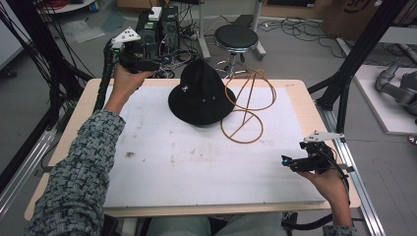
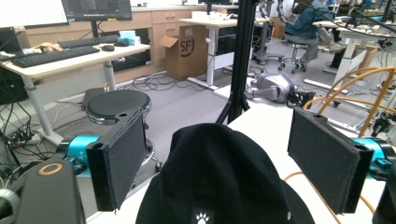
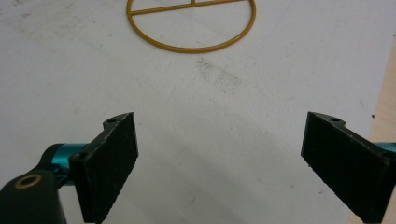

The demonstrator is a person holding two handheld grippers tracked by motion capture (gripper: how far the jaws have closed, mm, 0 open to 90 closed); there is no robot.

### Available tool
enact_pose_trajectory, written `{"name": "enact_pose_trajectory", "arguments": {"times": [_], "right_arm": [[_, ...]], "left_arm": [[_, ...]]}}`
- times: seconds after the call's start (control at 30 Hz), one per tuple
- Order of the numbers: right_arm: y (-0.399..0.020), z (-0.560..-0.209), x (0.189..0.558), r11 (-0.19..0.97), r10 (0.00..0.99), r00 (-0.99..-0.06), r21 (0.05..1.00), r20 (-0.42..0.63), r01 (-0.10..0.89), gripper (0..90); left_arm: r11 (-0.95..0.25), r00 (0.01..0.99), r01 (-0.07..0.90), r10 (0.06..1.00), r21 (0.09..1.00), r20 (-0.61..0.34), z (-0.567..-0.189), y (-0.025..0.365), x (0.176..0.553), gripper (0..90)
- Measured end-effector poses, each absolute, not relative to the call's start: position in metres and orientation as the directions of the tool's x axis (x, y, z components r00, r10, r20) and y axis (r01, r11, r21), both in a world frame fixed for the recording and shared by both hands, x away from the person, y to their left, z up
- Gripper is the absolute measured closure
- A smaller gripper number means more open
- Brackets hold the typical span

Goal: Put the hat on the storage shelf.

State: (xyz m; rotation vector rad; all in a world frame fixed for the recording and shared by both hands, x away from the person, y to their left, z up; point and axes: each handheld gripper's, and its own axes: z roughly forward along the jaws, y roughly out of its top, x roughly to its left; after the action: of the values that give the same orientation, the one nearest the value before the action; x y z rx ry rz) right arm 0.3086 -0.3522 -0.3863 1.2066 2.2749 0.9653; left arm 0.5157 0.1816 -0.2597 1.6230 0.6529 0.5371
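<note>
Person with two hand-held grippers: appearance.
Left sleeve (image 1: 78, 172) is a grey-and-black woven knit. Left gripper (image 2: 219, 161) and right gripper (image 3: 224, 168) both have flat black textured jaw pads, teal cylindrical fittings behind them and a black body bearing a brass-coloured ring. Each carries a grey three-cornered top plate and trails a black cable.
</note>
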Motion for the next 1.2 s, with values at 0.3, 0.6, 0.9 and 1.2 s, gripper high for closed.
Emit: {"name": "enact_pose_trajectory", "arguments": {"times": [0.3, 0.6, 0.9, 1.2], "right_arm": [[-0.358, -0.386, 0.302, 0.390, 0.835, -0.549, 0.733, -0.026, 0.558, 10.6], [-0.358, -0.388, 0.299, 0.390, 0.837, -0.546, 0.729, -0.026, 0.563, 10.6], [-0.358, -0.389, 0.295, 0.390, 0.838, -0.545, 0.725, -0.024, 0.568, 10.6], [-0.358, -0.389, 0.293, 0.391, 0.837, -0.546, 0.725, -0.025, 0.567, 10.6]], "left_arm": [[-0.072, 0.721, 0.140, 0.691, 0.987, -0.051, -0.270, 0.154, 0.534, 20.2], [-0.067, 0.695, 0.169, 0.716, 0.983, -0.070, -0.277, 0.131, 0.549, 20.3], [-0.053, 0.686, 0.195, 0.721, 0.979, -0.097, -0.293, 0.106, 0.559, 20.6], [-0.032, 0.670, 0.230, 0.730, 0.973, -0.135, -0.306, 0.094, 0.568, 21.2]]}}
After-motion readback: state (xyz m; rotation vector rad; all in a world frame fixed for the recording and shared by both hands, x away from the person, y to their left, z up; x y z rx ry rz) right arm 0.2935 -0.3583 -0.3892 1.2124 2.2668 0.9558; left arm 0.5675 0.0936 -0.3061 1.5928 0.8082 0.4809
